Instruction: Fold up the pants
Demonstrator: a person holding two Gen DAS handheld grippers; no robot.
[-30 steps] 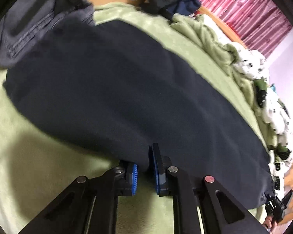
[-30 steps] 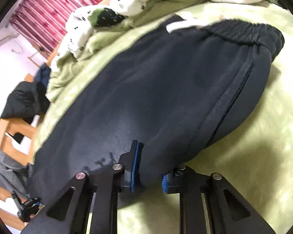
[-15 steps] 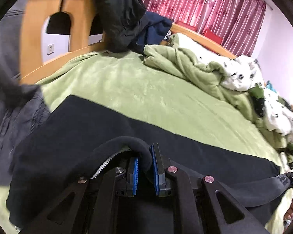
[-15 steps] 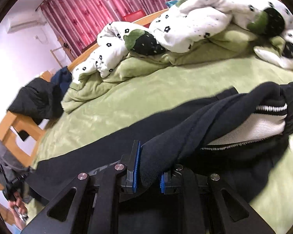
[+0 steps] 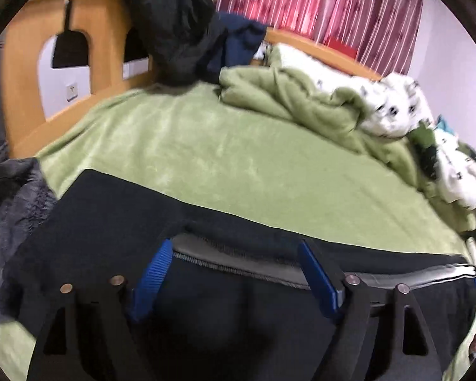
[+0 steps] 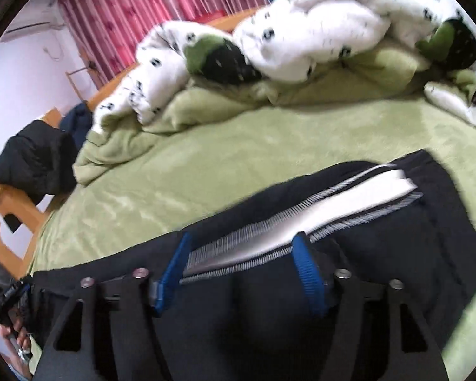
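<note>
The dark navy pants (image 5: 111, 222) lie folded lengthwise on the green blanket (image 5: 238, 158), with a grey-white inner seam strip showing along the folded edge. My left gripper (image 5: 234, 260) is open just above the pants, blue pads spread wide, holding nothing. In the right wrist view the pants (image 6: 396, 254) show a white inner lining near the waistband end. My right gripper (image 6: 241, 254) is open over the fold, empty.
A bunched green blanket and white patterned duvet (image 6: 317, 31) lie along the far side of the bed. A wooden bed frame (image 5: 31, 47) with dark jackets (image 5: 174, 22) draped on it stands at the left. A grey garment (image 5: 9, 206) lies beside the pants' end.
Both grippers carried the near edge of the pants up and over toward the far side, then opened and let go. The pants now lie folded.
</note>
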